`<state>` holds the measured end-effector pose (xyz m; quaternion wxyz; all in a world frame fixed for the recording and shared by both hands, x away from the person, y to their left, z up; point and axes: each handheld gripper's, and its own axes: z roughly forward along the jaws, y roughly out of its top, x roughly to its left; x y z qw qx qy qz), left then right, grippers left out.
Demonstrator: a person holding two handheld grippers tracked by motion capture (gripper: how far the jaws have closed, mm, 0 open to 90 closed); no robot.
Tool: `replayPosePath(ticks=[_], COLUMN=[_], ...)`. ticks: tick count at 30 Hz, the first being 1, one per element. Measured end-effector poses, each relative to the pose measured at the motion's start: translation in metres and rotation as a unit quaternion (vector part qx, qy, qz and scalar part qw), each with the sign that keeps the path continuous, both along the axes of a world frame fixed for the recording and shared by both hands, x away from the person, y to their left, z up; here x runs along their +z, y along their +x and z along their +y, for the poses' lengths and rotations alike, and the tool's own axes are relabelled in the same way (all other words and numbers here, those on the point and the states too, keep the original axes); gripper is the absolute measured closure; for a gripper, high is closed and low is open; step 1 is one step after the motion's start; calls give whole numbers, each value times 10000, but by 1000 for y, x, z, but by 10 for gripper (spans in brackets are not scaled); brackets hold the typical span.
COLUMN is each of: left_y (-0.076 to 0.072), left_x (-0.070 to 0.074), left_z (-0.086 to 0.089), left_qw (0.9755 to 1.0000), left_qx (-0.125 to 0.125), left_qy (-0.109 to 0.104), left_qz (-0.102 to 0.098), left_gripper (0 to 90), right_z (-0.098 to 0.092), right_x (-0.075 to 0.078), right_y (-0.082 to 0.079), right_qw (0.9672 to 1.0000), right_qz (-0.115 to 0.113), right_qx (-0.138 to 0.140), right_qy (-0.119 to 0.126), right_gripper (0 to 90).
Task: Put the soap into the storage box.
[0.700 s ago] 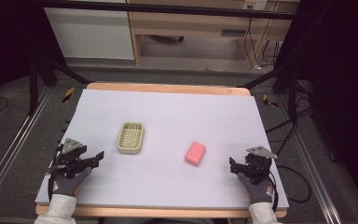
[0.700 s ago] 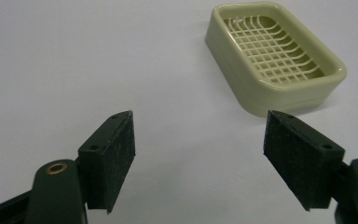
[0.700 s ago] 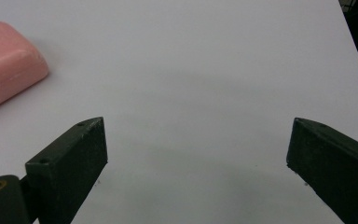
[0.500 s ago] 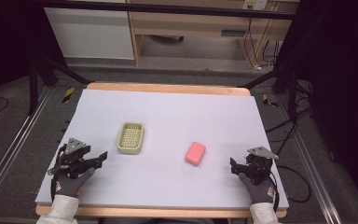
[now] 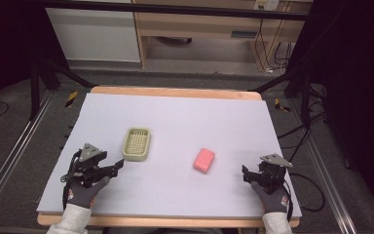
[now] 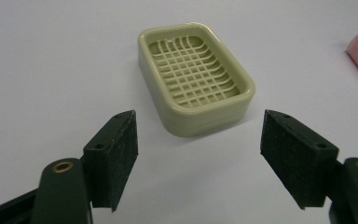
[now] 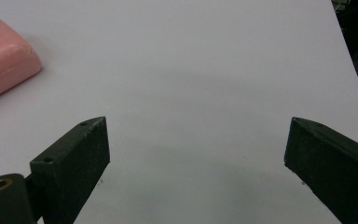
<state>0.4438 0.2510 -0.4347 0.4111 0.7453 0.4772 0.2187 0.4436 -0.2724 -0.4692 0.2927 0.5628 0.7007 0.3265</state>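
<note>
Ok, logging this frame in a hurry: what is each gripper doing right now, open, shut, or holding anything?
Left gripper: open, empty, facing the pale green plastic soap dish.
Right gripper: open, empty, the pink soap bar off to its side.

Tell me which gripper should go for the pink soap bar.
Right, probably. The right gripper is open and nearer the pink soap bar, which lies just ahead of its jaws. The left gripper points at the green soap dish instead.

no text, label, brand, number or sign can be read on anything here.
</note>
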Motion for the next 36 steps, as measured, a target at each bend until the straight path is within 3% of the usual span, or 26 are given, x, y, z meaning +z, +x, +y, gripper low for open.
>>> replayPosePath(ticks=[6,16,20,32,36], left_y=[1,9,12,20,25], left_x=[5,17,21,28,30], left_z=[-12,-49,-65,-105,-123], left_qw=[9999,9988,9979,9957,9937], left_qx=[-123,-453,-592,-882,-1031], left_qy=[92,170,266,268,425], left_qz=[-14,-58,-71,-109,-105], left_gripper=[276,275,273,279,279], right_z=[-1,0,0,2,1], right_x=[1,0,1,1,1], right_y=[0,0,0,0,0], right_qw=[10000,9999,9999,9999,9999], right_qz=[-74,-95,-106,-107,-84], right_qx=[-20,-71,-44,-40,-47], right_qy=[40,42,2,29,58], right_gripper=[69,69,70,71,71])
